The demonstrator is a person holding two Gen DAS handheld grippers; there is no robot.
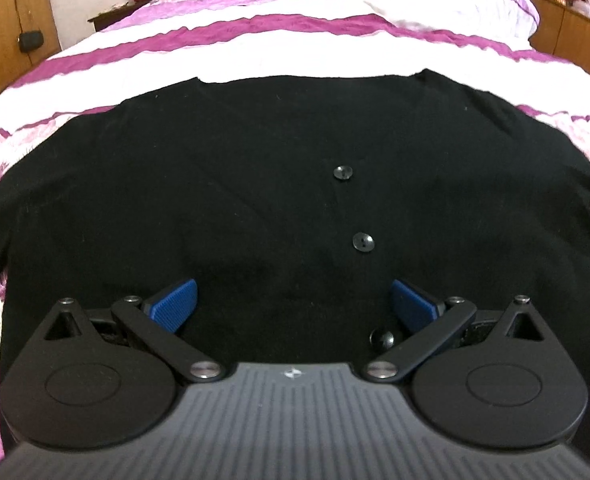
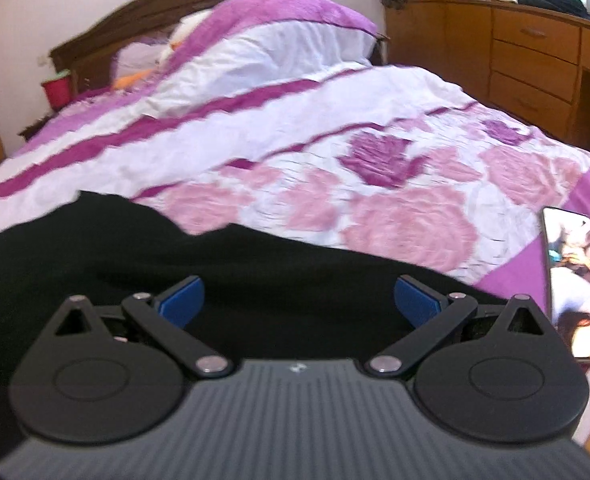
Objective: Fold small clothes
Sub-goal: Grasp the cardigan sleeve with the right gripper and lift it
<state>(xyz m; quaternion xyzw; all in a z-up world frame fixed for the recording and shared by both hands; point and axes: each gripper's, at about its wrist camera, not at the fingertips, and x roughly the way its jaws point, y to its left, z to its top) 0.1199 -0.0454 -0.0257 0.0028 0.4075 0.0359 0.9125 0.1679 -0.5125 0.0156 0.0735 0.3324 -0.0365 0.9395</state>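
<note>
Left wrist view: a black cardigan [image 1: 255, 184] lies spread flat, buttoned front up, on the bed [image 1: 255, 52] with its purple-and-white floral cover; the left gripper [image 1: 293, 304] hangs low over the hem end with its blue pads [image 1: 175, 304] wide apart and nothing between them. A row of buttons [image 1: 363, 242] runs away from the camera toward the notched neckline at the far edge, so the garment's long axis lies from the near hem to the far collar, roughly along the bed toward the headboard, with the neck pointing away; the sleeves spread outward to either side. Right wrist view: the right gripper [image 2: 299, 300], equally wide open and empty, hovers over the right-hand sleeve or side of the cardigan [image 2: 135, 248], whose dark edge crosses the frame obliquely; a phone [image 2: 575, 280] with a lit screen lies on the cover just beside that edge. Judged from this layout, folding has not begun. A sound first fold would probably bring each sleeve inward across the button line, each gripper pinching a single layer at the outer edge, lifting only slightly and laying it parallel to the long axis, while keeping the fabric off the phone
</note>
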